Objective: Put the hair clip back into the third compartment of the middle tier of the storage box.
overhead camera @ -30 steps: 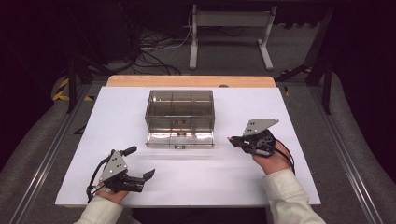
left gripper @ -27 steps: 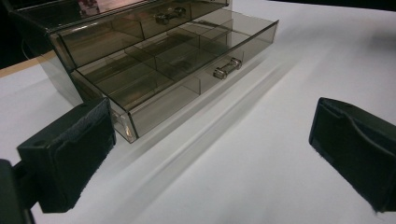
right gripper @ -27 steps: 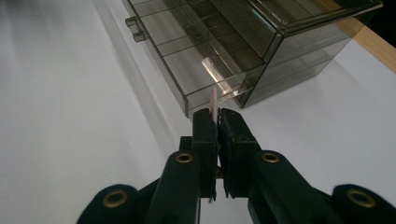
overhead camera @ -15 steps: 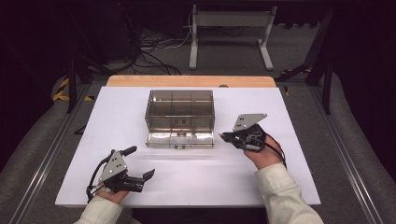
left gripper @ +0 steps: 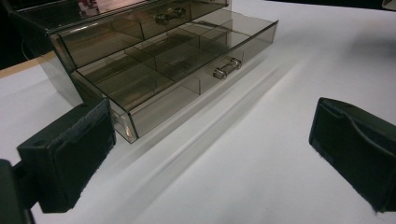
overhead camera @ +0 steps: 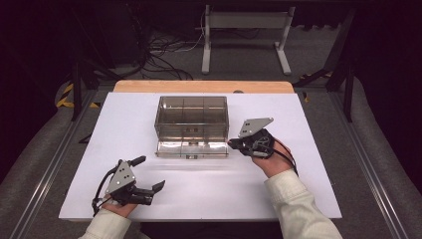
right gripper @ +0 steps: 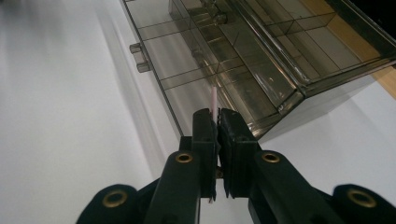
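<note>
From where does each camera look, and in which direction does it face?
High view: above the person's side, facing forward and down on the table; both hands and sleeves show.
Left gripper view: on the left gripper, facing the organizer box between open jaws.
Right gripper view: on the right gripper, jaws shut on a thin pale strip.
All share the box's open drawer.

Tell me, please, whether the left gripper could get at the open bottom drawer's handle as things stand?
Probably yes: the left gripper stands open, and bare white table lies between it and the drawer handle, with nothing in the way.
</note>
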A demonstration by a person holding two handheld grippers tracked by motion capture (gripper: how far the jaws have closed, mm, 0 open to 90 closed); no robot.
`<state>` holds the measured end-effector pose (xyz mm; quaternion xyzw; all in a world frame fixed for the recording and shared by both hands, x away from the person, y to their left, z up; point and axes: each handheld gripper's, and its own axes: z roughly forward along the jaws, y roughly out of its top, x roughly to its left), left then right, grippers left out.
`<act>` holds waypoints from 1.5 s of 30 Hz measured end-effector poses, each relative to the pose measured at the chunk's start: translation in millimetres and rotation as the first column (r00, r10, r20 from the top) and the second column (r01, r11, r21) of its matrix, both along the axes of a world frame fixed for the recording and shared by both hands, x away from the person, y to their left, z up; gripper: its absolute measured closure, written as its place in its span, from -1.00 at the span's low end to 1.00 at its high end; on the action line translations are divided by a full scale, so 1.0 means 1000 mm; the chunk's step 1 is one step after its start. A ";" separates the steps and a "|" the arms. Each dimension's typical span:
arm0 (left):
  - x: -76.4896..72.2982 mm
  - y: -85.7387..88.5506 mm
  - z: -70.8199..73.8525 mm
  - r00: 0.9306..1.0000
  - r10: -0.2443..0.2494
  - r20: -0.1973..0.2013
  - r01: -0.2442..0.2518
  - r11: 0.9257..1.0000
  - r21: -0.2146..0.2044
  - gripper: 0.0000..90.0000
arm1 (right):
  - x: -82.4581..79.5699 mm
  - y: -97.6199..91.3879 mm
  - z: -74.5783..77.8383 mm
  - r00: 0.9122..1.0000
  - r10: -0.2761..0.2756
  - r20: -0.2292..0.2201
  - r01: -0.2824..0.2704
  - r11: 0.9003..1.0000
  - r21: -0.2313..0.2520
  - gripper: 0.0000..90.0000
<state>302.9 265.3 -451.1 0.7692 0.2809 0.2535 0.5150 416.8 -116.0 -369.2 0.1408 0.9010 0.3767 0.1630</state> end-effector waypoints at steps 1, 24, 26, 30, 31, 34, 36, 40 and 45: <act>0.000 0.000 0.000 1.000 0.000 0.000 0.000 1.000 -0.001 -0.97 | 0.001 0.002 0.000 1.000 0.002 -0.001 -0.002 1.000 0.001 0.89; 0.000 0.000 0.000 1.000 -0.001 -0.003 0.001 1.000 -0.004 -0.97 | 0.010 0.031 -0.004 0.999 0.032 0.006 -0.032 0.999 -0.025 0.89; 0.000 0.000 0.000 1.000 -0.002 -0.003 0.002 1.000 -0.004 -0.97 | 0.011 0.033 -0.004 0.999 0.034 0.006 -0.034 0.999 -0.027 0.89; 0.000 0.000 0.000 1.000 -0.001 -0.001 0.001 1.000 -0.002 -0.97 | 0.013 0.036 -0.005 0.999 0.035 0.003 -0.035 0.999 -0.030 0.89; 0.000 0.000 0.000 1.000 -0.002 -0.001 0.002 1.000 -0.002 -0.97 | 0.013 0.037 -0.005 0.999 0.036 0.001 -0.036 0.999 -0.030 0.89; 0.000 0.000 0.000 1.000 -0.002 -0.002 0.002 1.000 -0.002 -0.97 | 0.014 0.040 -0.006 0.999 0.038 -0.001 -0.038 0.999 -0.031 0.89; 0.000 0.000 0.000 1.000 -0.002 -0.003 0.002 1.000 -0.004 -0.97 | 0.015 0.041 -0.007 0.999 0.039 -0.002 -0.039 0.999 -0.033 0.89; 0.000 0.001 0.000 1.000 -0.002 -0.001 0.002 1.000 -0.003 -0.97 | 0.016 0.044 -0.008 0.999 0.043 -0.004 -0.043 0.998 -0.035 0.89; 0.000 0.000 0.000 1.000 -0.003 -0.002 0.003 1.000 -0.005 -0.97 | 0.018 0.047 -0.011 0.999 0.041 -0.009 -0.042 0.998 -0.040 0.89</act>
